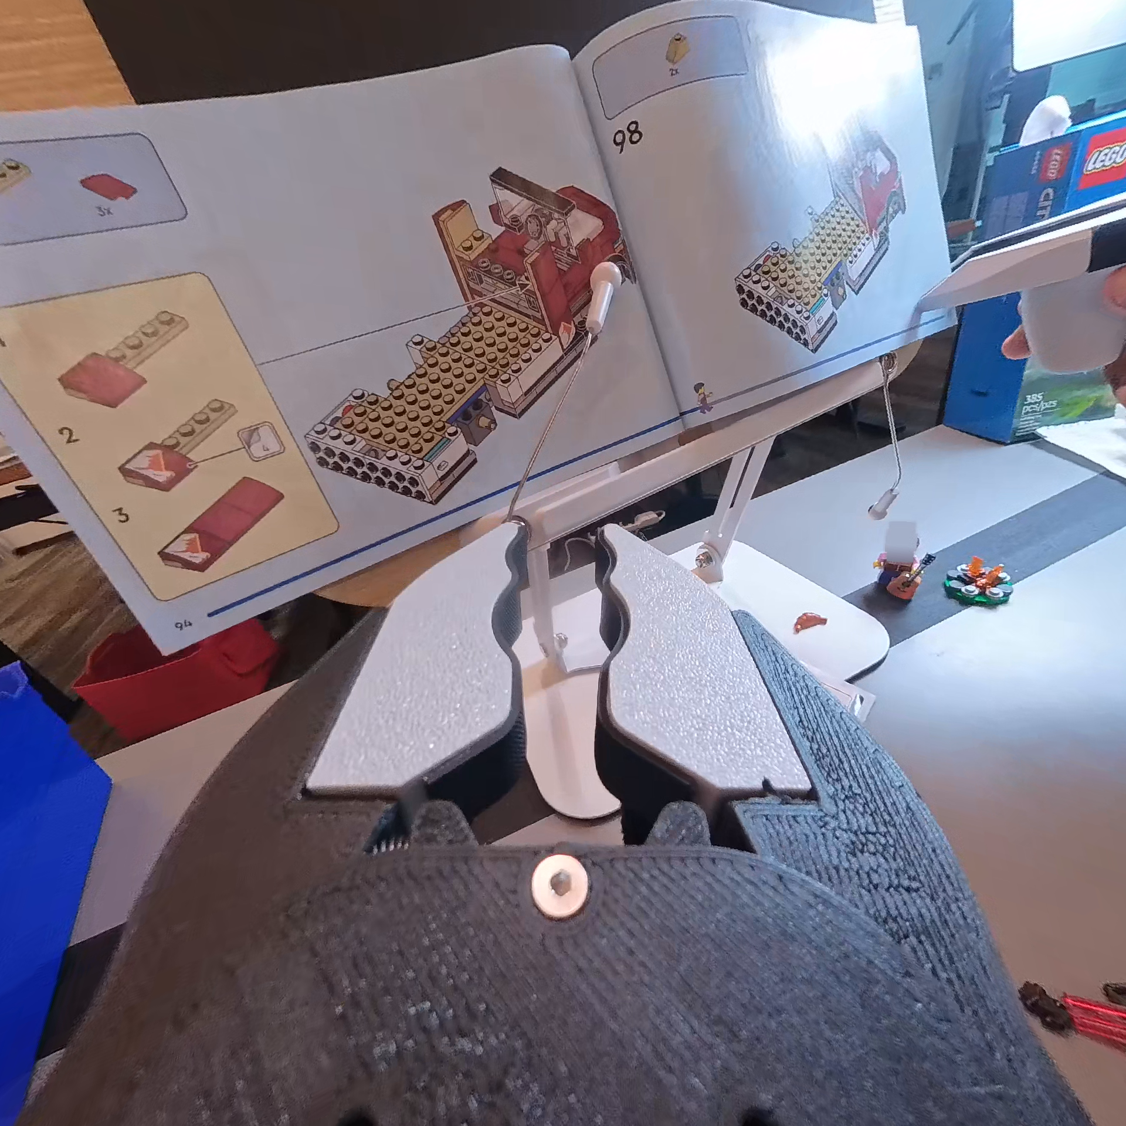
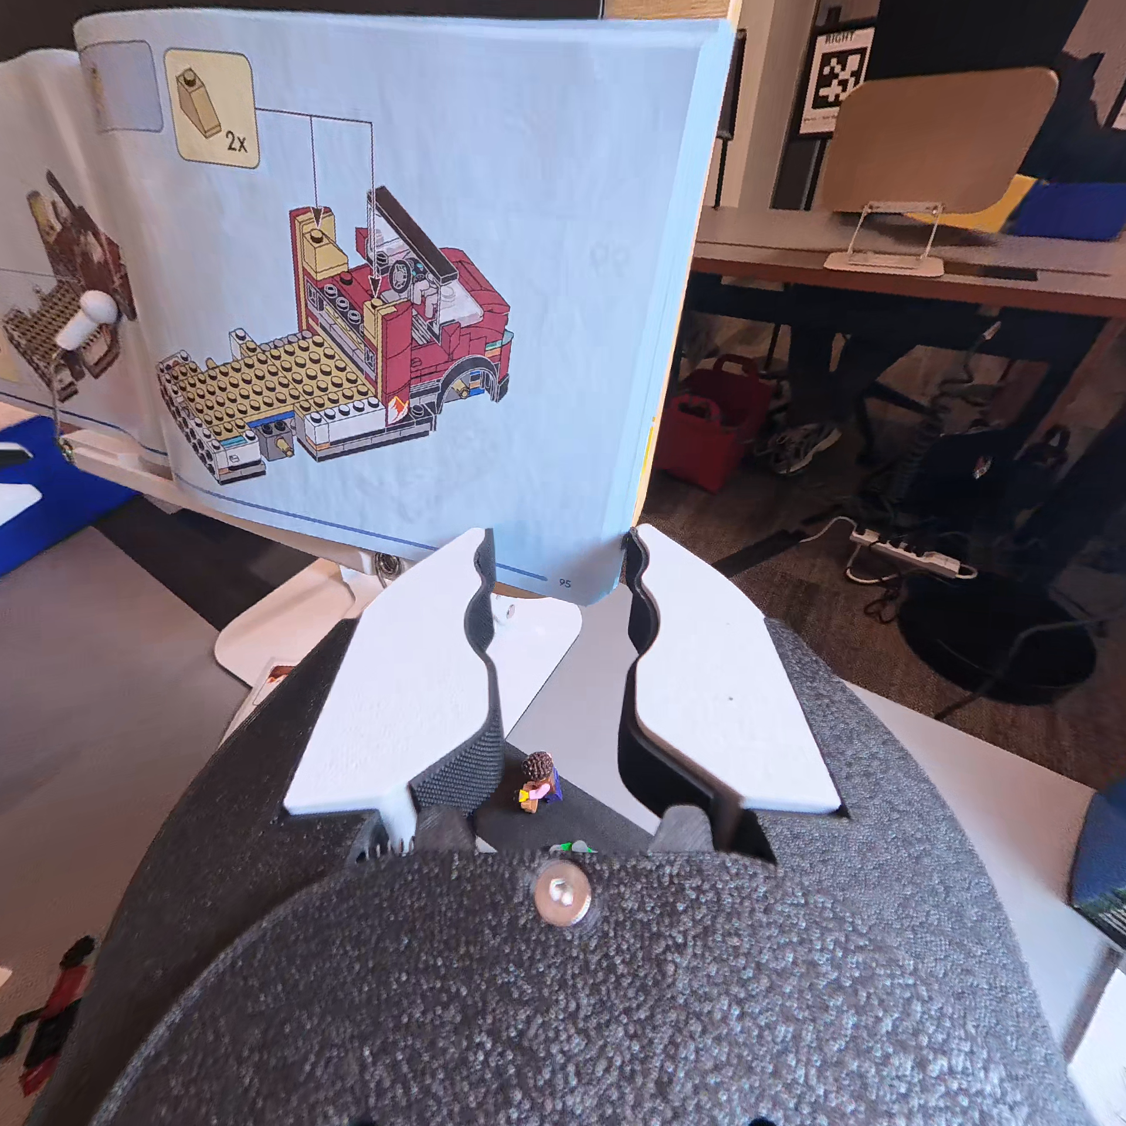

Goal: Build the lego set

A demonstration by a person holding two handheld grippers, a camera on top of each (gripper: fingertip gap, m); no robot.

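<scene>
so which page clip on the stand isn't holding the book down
The right clip: it hangs loose below the ledge. The left clip presses on the open page.

Pale blue pages, a red truck drawn on them, and black-and-white tools

The open booklet (image 1: 426,256) is printed on pale blue paper, with a truck drawn in dark red, tan and white and a cream panel at its lower left corner; its stand (image 1: 810,615) is white. Each gripper, left (image 1: 557,548) and right (image 2: 557,548), is made of rough black plastic topped with white plates. The table (image 1: 975,761) is light grey, crossed by a dark stripe. On that stripe a small figure (image 1: 900,570) is seen in orange and pink beside a green, orange and black disc (image 1: 978,585). A blue box (image 1: 1036,256) is seen at the table's far edge, and a red basket (image 2: 713,420) on the floor.
</scene>
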